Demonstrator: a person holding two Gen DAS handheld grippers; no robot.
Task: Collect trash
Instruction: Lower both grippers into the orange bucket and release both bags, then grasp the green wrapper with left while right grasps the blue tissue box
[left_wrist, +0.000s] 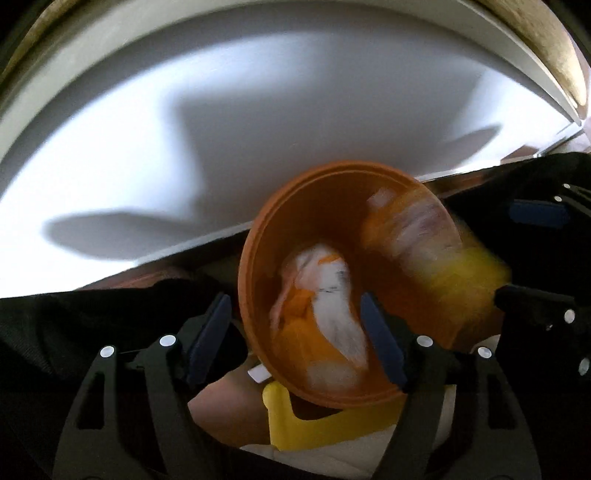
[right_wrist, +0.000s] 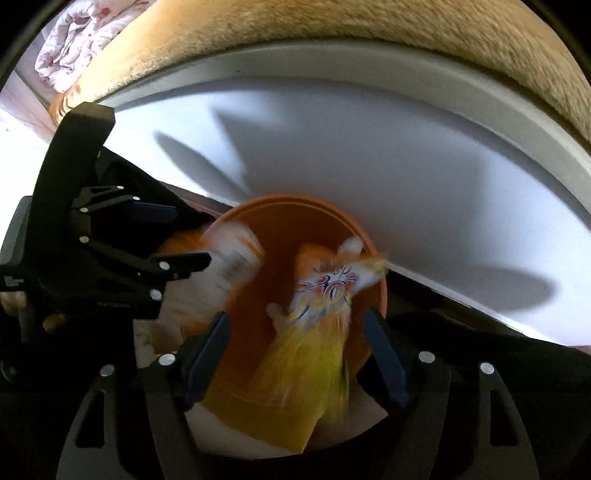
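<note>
An orange bowl (left_wrist: 266, 236) is tipped on its side over a black bag's opening, with a crumpled white and orange wrapper (left_wrist: 325, 295) inside it and a blurred yellow packet (left_wrist: 454, 266) sliding out. My left gripper (left_wrist: 295, 336) is open around the bowl's lower rim. In the right wrist view the bowl (right_wrist: 280, 221) tilts the same way, and the yellow printed packet (right_wrist: 317, 332) falls between my open right gripper (right_wrist: 295, 350) fingers. The left gripper (right_wrist: 173, 240) appears at the left, by another white and orange wrapper (right_wrist: 232, 258).
The black trash bag (left_wrist: 74, 325) rim rings the bottom of both views, with white and yellow trash (left_wrist: 332, 424) inside. A white table top (left_wrist: 258, 110) lies behind, with a tan rug (right_wrist: 332, 26) past its edge. A bundle of patterned cloth (right_wrist: 74, 48) lies far left.
</note>
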